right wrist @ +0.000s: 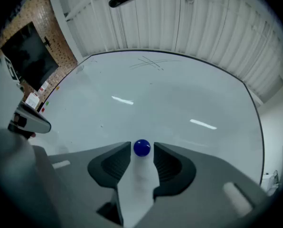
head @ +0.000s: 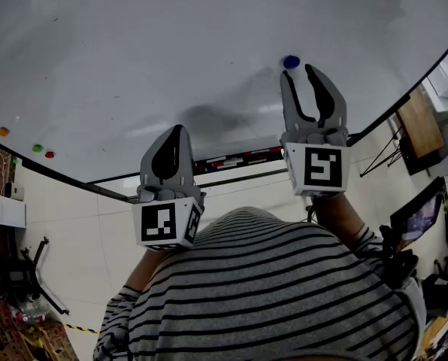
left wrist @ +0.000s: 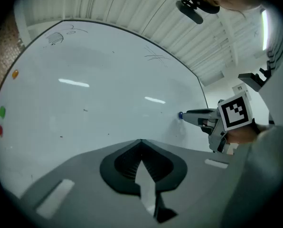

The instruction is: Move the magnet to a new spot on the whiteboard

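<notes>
A round blue magnet [head: 291, 62] sticks to the whiteboard [head: 171, 51] toward its right side. My right gripper [head: 299, 72] is open, its fingertips right at the magnet. In the right gripper view the magnet [right wrist: 141, 147] sits in the mouth of the jaws, with a thin gap on each side, and the pads do not press on it. My left gripper [head: 177, 130] is shut and empty, held lower and to the left, away from the magnet. The left gripper view shows the right gripper [left wrist: 185, 114] against the board, with the magnet [left wrist: 180, 115] at its tip.
Orange [head: 3, 131], green [head: 37, 148] and red [head: 49, 155] magnets cluster at the board's far left edge. A marker tray [head: 239, 159] runs along the board's lower edge. A wooden table [head: 421, 122] and a dark screen [head: 419, 215] stand to the right.
</notes>
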### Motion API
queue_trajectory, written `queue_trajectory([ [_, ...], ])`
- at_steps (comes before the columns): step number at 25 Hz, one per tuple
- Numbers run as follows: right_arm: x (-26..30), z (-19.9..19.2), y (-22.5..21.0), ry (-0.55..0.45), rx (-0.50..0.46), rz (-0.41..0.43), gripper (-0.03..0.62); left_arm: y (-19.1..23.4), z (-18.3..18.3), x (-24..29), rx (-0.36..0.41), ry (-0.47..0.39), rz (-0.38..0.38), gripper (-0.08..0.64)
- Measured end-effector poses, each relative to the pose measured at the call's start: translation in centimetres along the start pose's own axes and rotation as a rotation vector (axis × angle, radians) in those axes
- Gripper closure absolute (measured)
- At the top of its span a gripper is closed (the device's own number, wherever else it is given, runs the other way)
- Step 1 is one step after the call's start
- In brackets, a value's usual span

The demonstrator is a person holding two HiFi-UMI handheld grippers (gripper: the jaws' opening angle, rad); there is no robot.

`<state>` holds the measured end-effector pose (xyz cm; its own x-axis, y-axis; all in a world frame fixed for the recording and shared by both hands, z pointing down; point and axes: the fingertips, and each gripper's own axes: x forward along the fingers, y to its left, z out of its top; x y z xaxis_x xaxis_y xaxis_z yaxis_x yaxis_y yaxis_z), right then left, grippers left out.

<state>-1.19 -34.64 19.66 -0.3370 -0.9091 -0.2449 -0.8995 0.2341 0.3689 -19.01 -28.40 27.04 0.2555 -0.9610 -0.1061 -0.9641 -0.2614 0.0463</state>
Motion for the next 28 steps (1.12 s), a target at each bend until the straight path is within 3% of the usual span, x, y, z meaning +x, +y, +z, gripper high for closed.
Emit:
queue_trajectory([
  [15,1.1,0.1,0.1,0.005,-0.027,-0.003,0.469,0.6,-0.7,-0.6,-0.009,0.027,0.018,0.545],
  [22,-3.9,2.3,0.0,-0.054,0.023,0.034,0.468,-2.5,-0.3,-2.3,-0.002,0.013,0.019,0.545],
  [28,-10.8,1.8,-1.8,-0.027,0.061,0.061,0.468,-8.2,-0.6,-5.6,0.004,0.028,0.011,0.545],
])
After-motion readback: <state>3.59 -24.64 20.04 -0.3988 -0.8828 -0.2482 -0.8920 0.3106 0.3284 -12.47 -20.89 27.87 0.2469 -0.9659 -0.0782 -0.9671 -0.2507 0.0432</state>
